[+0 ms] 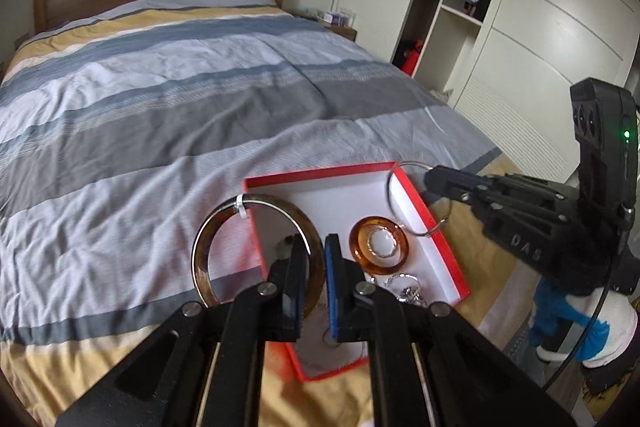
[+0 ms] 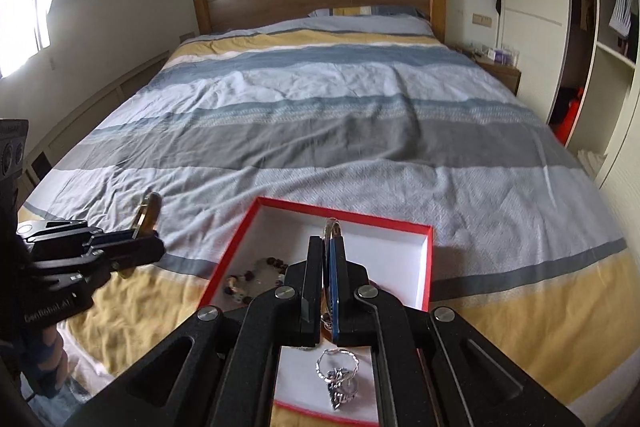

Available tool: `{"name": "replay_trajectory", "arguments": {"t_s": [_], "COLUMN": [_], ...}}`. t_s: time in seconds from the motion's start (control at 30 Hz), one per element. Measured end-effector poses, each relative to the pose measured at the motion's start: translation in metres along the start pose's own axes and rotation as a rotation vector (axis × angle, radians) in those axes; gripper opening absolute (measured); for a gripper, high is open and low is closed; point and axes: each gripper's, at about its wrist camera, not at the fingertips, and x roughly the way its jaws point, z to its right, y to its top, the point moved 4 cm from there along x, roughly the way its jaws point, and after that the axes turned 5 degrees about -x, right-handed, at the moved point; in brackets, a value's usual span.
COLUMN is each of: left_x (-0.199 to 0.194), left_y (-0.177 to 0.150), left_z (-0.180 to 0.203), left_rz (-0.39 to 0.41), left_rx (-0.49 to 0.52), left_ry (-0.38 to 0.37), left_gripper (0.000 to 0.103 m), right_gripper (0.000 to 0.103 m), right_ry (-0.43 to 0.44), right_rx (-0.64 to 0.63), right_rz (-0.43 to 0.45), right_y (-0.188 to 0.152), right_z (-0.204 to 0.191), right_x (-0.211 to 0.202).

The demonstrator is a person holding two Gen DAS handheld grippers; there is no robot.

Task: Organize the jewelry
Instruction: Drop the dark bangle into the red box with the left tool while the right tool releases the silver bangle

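Jewelry is partly gathered in a shallow red-rimmed box [image 1: 436, 227] with a white floor, lying on the striped duvet [image 1: 160, 107] near the foot edge of the bed. Already inside it: an amber ring-shaped piece [image 1: 379, 245] with a pale centre near the middle, a dark beaded bracelet [image 2: 248, 281] along the box's left wall as the right wrist view shows it, and a cluster of silver pieces [image 2: 338, 379] toward the near edge.

Two items are not yet set down. The left gripper [image 1: 316, 281] is clenched on a brown tortoiseshell bangle [image 1: 208, 251] with a small white tag, holding it upright above the left rim of the box, part over the duvet. The right gripper [image 2: 326, 283] is clamped tight on a thin silver hoop [image 1: 396, 203], which hangs over the far right corner of the box in the left wrist view; from its own camera the hoop [image 2: 332, 227] is seen edge-on, rising between the pads.

By my reading the work is well along: several pieces are boxed, and what remains in view is to lower these two rings onto the free white floor at the far end and release them. No loose jewelry shows on the duvet, though the near edge of the bed is hidden behind both tools.
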Motion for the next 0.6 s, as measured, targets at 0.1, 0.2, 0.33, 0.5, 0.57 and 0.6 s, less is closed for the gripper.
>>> {"name": "replay_trajectory", "arguments": {"t_s": [0.1, 0.2, 0.33, 0.5, 0.57, 0.6], "left_x": [0.033, 0.065, 0.096, 0.119, 0.125, 0.129], "left_y": [0.004, 0.005, -0.002, -0.015, -0.019, -0.02], "left_z": [0.009, 0.015, 0.02, 0.014, 0.014, 0.014], "left_rz": [-0.025, -0.054, -0.09, -0.138, -0.149, -0.154], "left_rx": [0.025, 0.05, 0.083, 0.075, 0.076, 0.071], "left_ry": [0.013, 0.032, 0.048, 0.055, 0.057, 0.054], "left_gripper": [0.008, 0.008, 0.008, 0.008, 0.008, 0.008], "right_gripper": [0.003, 0.003, 0.003, 0.004, 0.004, 0.005], "right_ry": [0.037, 0.066, 0.069, 0.017, 0.003, -0.002], "right_rx": [0.045, 0.081, 0.12, 0.154, 0.156, 0.16], "right_rz": [-0.012, -0.018, -0.018, -0.037, -0.047, -0.056], "right_y": [-0.005, -0.007, -0.01, -0.02, -0.024, -0.027], "right_z": [0.011, 0.02, 0.035, 0.062, 0.071, 0.074], "right_x": [0.023, 0.045, 0.065, 0.079, 0.083, 0.086]}}
